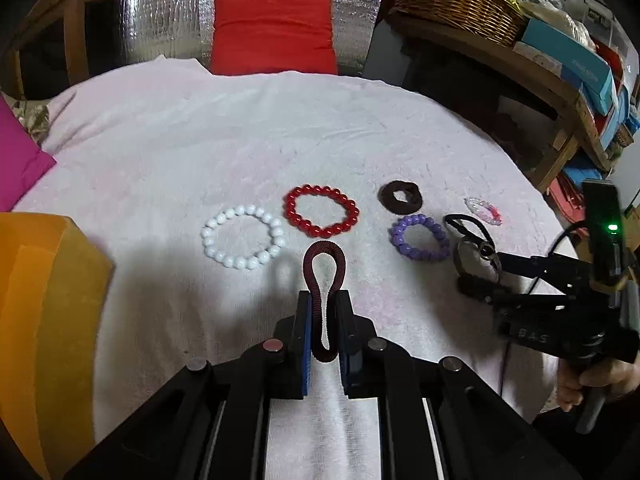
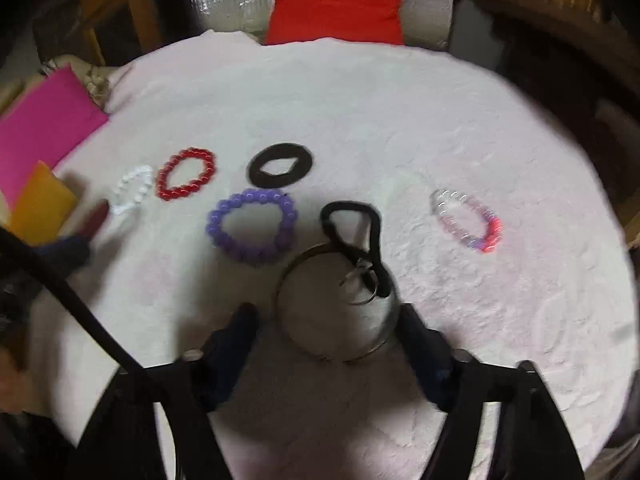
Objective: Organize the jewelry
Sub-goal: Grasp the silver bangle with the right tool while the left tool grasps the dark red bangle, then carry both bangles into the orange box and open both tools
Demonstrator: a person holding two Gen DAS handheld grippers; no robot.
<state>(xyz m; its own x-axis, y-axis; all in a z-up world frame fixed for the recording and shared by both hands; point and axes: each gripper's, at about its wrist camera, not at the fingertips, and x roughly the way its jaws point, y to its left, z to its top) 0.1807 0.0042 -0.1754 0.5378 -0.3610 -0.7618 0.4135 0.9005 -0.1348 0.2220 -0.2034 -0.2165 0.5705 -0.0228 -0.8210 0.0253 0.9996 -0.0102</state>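
My left gripper (image 1: 324, 300) is shut on a dark red coil bracelet (image 1: 324, 268), squeezed into a long loop above the white cloth (image 1: 240, 140). Ahead lie a white bead bracelet (image 1: 243, 237), a red bead bracelet (image 1: 321, 211), a purple bead bracelet (image 1: 420, 238), a dark brown scrunchie (image 1: 401, 197) and a clear-and-pink bracelet (image 1: 484, 210). My right gripper (image 2: 328, 314) is open, its fingers either side of a metal bangle (image 2: 336, 308) with a black cord and ring (image 2: 352, 228) lying across it. The purple bracelet (image 2: 251, 225), scrunchie (image 2: 280, 170) and clear-pink bracelet (image 2: 468, 220) lie around it.
An orange block (image 1: 44, 320) stands at the left, a magenta one (image 1: 20, 160) behind it. A red cushion (image 1: 274, 34) leans on foil at the back. A wooden shelf with a wicker basket (image 1: 456, 0) and boxes is at the right.
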